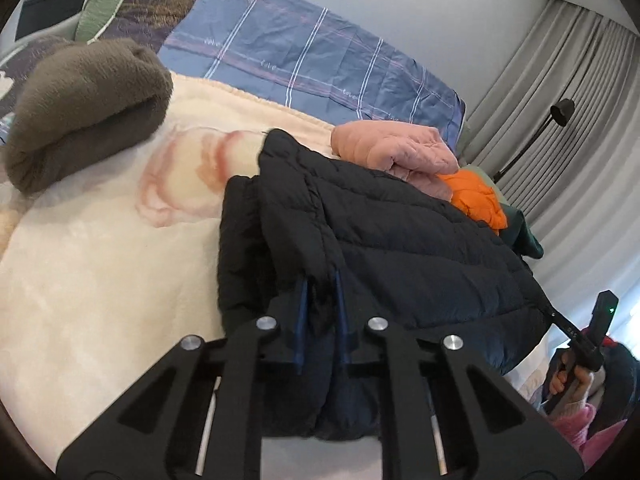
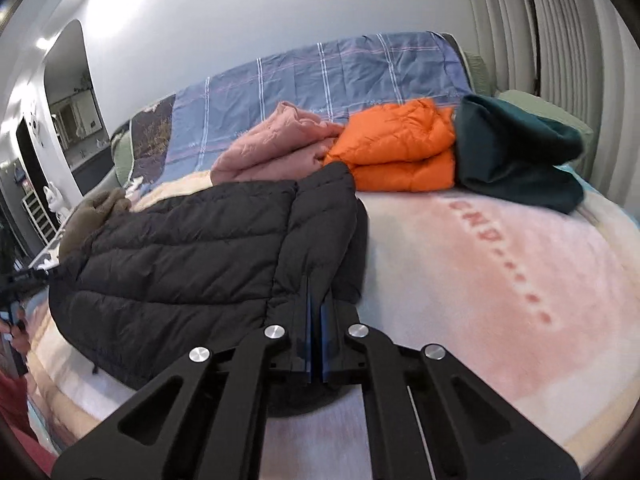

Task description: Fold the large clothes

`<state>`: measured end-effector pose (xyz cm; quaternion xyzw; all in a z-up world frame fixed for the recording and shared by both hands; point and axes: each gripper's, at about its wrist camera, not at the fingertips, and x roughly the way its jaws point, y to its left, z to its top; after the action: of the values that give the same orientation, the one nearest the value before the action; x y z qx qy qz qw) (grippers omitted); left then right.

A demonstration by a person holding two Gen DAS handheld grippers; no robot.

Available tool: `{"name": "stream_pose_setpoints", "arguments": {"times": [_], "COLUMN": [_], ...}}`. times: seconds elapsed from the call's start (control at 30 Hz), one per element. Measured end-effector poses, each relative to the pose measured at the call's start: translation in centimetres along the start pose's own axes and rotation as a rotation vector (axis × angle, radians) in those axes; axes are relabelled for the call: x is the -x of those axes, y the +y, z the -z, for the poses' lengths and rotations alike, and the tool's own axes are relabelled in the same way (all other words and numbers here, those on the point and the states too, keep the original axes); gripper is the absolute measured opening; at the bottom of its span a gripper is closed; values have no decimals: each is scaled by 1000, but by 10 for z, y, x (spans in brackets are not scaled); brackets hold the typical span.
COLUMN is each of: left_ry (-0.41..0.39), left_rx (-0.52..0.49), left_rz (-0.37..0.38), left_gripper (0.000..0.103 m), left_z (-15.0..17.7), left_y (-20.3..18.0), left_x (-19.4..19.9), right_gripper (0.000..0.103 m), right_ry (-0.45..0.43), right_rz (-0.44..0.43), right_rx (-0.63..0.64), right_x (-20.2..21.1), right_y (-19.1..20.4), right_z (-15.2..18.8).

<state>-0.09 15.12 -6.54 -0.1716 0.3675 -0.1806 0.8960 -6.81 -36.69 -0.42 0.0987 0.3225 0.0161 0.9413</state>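
Observation:
A black puffer jacket (image 1: 400,232) lies spread on a cream and pink blanket (image 1: 100,260) that covers the bed. My left gripper (image 1: 321,276) is shut on the jacket's near edge, and dark fabric is bunched between its blue pads. In the right wrist view the same jacket (image 2: 180,252) stretches to the left. My right gripper (image 2: 318,282) is shut on the jacket's near right corner, pads almost together. A hand (image 1: 568,380) holds that gripper at the left view's right edge.
A folded brown fleece (image 1: 88,112) sits at the left. Behind the jacket lie a pink garment (image 2: 272,148), a folded orange jacket (image 2: 400,152) and a dark green garment (image 2: 516,152). A blue plaid cover (image 1: 300,52) lines the wall. A floor lamp (image 1: 560,112) and curtains stand to the right.

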Motion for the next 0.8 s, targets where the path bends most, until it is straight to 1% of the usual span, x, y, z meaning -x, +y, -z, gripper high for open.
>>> {"name": "stream_pose_setpoints", "arguments": {"times": [0.1, 0.17, 0.27, 0.33, 0.4, 0.43, 0.53, 0.6, 0.63, 0.7, 0.73, 0.77, 0.8], "left_ry": [30, 78, 105, 108, 108, 108, 107, 89, 75, 12, -18, -58, -78], "left_rx": [-46, -49, -39, -36, -39, -42, -36, -25, -23, -36, -52, -95, -128], "left_rz": [-74, -127, -184, -189, -196, -201, -211, -227, -229, -208, -197, -189, -192], "left_gripper": [13, 13, 13, 14, 14, 14, 15, 16, 16, 16, 19, 21, 31], "left_z": [13, 27, 39, 46, 51, 53, 55, 50, 46, 35, 29, 20, 16], "left_y": [0, 8, 18, 20, 21, 21, 22, 21, 19, 8, 0, -15, -26], "left_x": [1, -6, -12, -13, -10, -9, -3, 3, 8, 24, 30, 35, 36], "right_gripper": [4, 5, 14, 18, 22, 26, 33, 35, 36, 36, 37, 37, 37], "right_ry": [68, 113, 134, 129, 106, 95, 34, 3, -18, -35, -40, -44, -43], "right_rz": [34, 48, 59, 82, 85, 86, 104, 102, 80, 41, 27, 7, -7], "right_rx": [-17, -62, -70, -43, -24, -23, -18, -8, 6, 41, 54, 71, 81], "right_x": [-7, -18, -23, -22, -18, -17, -11, -8, -6, -6, -7, -10, -14], "right_y": [-13, -23, -23, -17, -14, -14, -7, 0, 8, 22, 28, 36, 41], "right_z": [15, 23, 27, 26, 23, 22, 12, 6, 2, -6, -9, -13, -16]}}
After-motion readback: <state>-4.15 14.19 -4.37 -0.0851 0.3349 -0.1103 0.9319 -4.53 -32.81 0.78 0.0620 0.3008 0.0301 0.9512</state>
